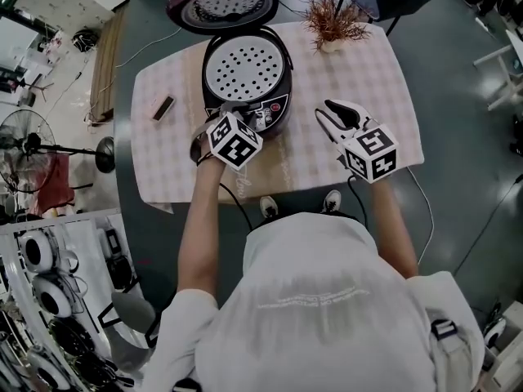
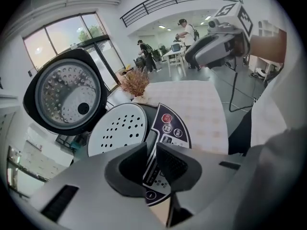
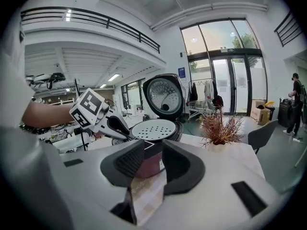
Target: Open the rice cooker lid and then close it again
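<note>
Head view: the rice cooker (image 1: pixel 245 76) is sitting by the table's (image 1: pixel 368 72) far edge, its lid (image 1: pixel 222 2) standing open. The left gripper (image 1: pixel 233 111) is hovering barely parted at the cooker's panel (image 1: pixel 268 114). The right gripper (image 1: pixel 331 114) is gaping nearby, and both are grasping nothing.

— What finishes are you seeing along your claws?
— My left gripper (image 2: pixel 152 164) is showing smooth, matt grey plastic, and its pads (image 2: pixel 175 166) are looking black, ribbed and rubbery. Beyond them the cooker's control panel (image 2: pixel 168 128) is gleaming, dark and glossy.
— And the lid?
— The lid (image 1: pixel 222 2) is shining with a glossy dark-red rim around dull, dimpled metal. The perforated plate (image 1: pixel 245 68) is looking like smooth pale metal.
— And underneath?
— A checked tablecloth (image 1: pixel 359 80) is lying there, soft matt cloth. My right gripper (image 3: pixel 153 162) is wearing the same matt plastic.
</note>
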`<state>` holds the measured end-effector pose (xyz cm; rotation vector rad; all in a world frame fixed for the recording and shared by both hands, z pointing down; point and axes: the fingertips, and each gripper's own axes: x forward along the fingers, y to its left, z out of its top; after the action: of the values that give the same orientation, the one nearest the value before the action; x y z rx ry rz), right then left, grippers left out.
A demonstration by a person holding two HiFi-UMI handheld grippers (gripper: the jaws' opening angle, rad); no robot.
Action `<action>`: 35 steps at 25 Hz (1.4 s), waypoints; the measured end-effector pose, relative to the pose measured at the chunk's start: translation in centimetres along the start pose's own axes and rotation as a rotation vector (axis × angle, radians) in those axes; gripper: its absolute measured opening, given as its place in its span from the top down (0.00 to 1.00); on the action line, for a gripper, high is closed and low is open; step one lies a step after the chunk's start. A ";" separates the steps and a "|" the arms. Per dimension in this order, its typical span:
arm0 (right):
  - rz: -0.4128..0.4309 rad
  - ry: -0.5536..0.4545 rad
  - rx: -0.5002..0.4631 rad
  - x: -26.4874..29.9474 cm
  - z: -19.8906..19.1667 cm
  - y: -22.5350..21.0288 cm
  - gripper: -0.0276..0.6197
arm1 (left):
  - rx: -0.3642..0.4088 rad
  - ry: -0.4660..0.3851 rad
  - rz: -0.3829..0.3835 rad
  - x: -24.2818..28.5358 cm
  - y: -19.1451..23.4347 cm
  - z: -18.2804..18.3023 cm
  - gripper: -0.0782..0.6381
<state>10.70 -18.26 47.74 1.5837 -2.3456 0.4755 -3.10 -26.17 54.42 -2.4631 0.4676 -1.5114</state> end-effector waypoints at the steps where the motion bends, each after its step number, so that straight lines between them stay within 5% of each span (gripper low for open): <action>1: 0.001 0.002 -0.001 0.0 -0.1 0.0 0.75 | -0.001 0.001 -0.001 0.0 0.0 0.0 0.79; 17: -0.019 -0.029 -0.012 -0.6 1.4 -1.0 0.75 | -0.106 -0.145 0.082 -0.4 0.6 0.4 0.79; 27: -0.037 -0.077 -0.047 -1.5 4.3 -1.8 0.75 | -0.558 -0.536 0.185 -6.7 4.7 -0.4 0.71; 35: -0.071 -0.148 -0.124 -2.4 9.5 -1.3 0.75 | -0.619 -0.576 0.391 -14.3 7.6 -4.2 0.71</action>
<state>12.40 -20.59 38.28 1.6890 -2.3634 0.1990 -14.03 -27.91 41.95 -2.8261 1.3409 -0.5028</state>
